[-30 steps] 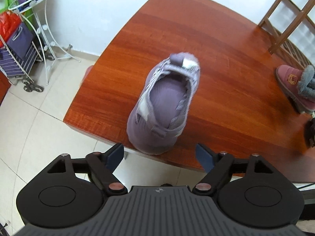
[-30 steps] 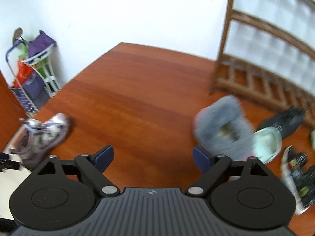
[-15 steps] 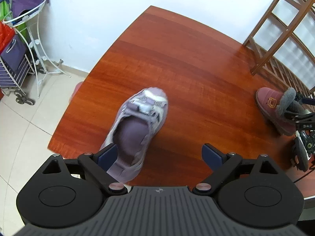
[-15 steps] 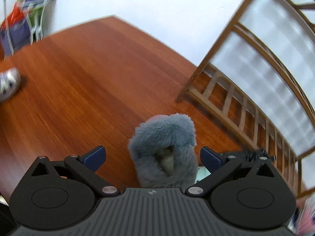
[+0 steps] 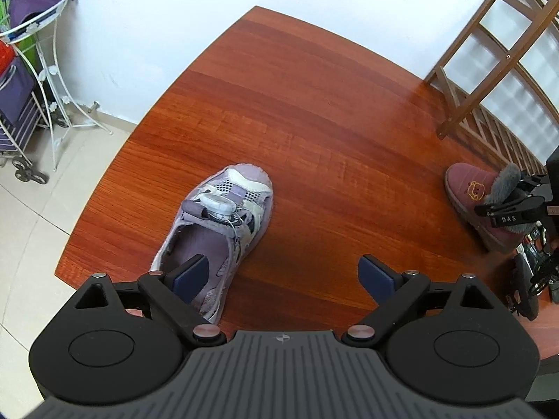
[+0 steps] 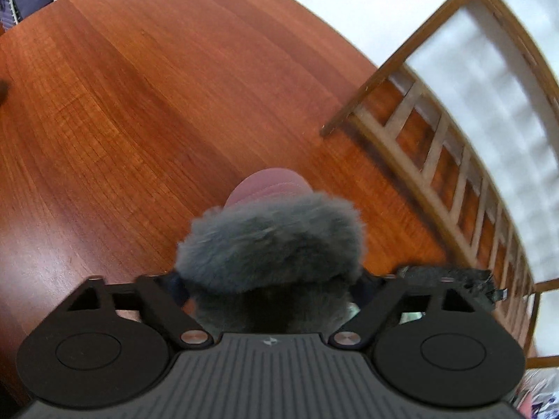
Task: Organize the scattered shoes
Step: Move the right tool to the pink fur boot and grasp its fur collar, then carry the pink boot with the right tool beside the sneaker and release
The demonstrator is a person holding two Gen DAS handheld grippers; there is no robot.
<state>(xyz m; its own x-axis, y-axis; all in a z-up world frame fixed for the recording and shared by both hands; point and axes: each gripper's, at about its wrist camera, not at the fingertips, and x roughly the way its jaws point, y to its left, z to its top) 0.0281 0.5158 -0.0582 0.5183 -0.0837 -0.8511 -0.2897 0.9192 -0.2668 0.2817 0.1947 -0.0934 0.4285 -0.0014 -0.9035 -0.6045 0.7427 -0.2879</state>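
A lilac sneaker (image 5: 223,223) lies on the red-brown wooden table (image 5: 314,111) near its front left corner. My left gripper (image 5: 283,276) is open above the shoe's heel; its left finger (image 5: 190,276) overlaps the shoe opening, its right finger is over bare wood. A pink fur-lined slipper boot (image 5: 478,199) stands at the right, with my right gripper around its grey fur cuff. In the right wrist view the cuff (image 6: 272,241) fills the space between my right gripper (image 6: 270,288); the fingertips are hidden by fur, so whether it grips is unclear.
A wooden slatted shoe rack (image 6: 454,160) stands at the table's right rear. Dark shoes (image 5: 534,272) lie at the right edge. A metal stand with bags (image 5: 31,70) is on the tiled floor at left. The table's front left edge drops off.
My left gripper moved in over the sneaker's heel, which now points its toe away. My right gripper closed in on the pink boot until the fur cuff sits between its fingers.
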